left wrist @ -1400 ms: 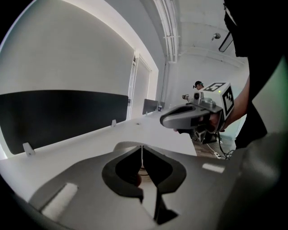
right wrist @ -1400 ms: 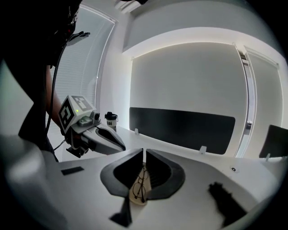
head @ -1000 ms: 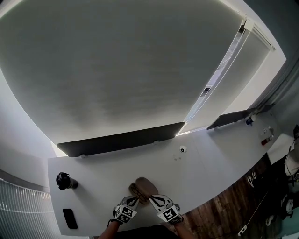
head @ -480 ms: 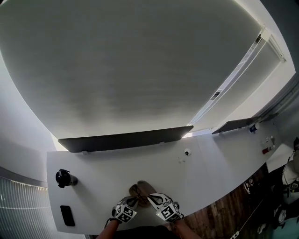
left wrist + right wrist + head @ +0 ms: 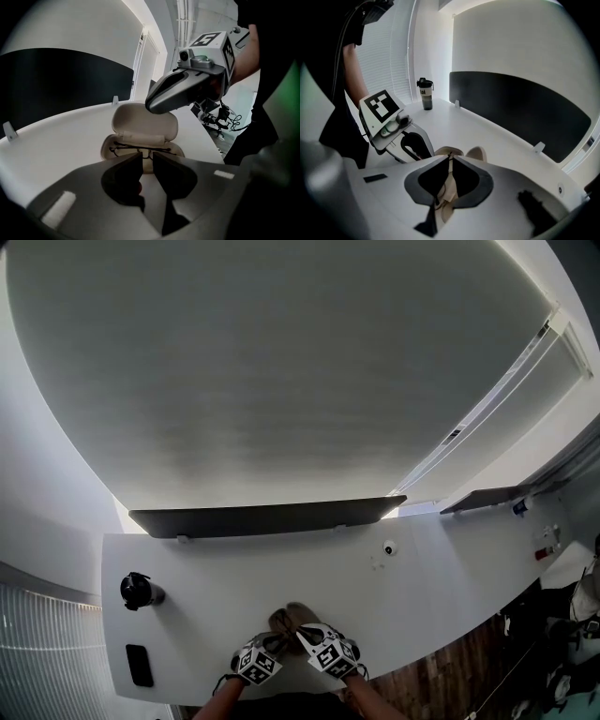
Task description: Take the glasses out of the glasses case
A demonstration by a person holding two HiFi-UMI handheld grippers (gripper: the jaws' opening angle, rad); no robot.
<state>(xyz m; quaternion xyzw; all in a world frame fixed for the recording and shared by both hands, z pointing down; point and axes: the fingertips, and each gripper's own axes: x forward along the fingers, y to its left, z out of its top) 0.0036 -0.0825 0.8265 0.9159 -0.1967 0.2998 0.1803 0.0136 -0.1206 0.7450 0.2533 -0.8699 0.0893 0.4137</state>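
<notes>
Left gripper view: jaws opening, empty

Office — white desk, swivel chairs.

Soft even daylight, strong fisheye bending at edges, dark corners, perhaps slight blur

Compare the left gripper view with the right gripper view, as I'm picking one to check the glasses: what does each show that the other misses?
Left gripper view only: the thin dark-framed glasses lying in the open beige glasses case, and the right hand-held gripper from outside, over its lid. Right gripper view only: the dark lidded bottle and the left hand-held gripper from outside, jaws just opening, empty. Both: that case, the white table, the black wall panel.
</notes>
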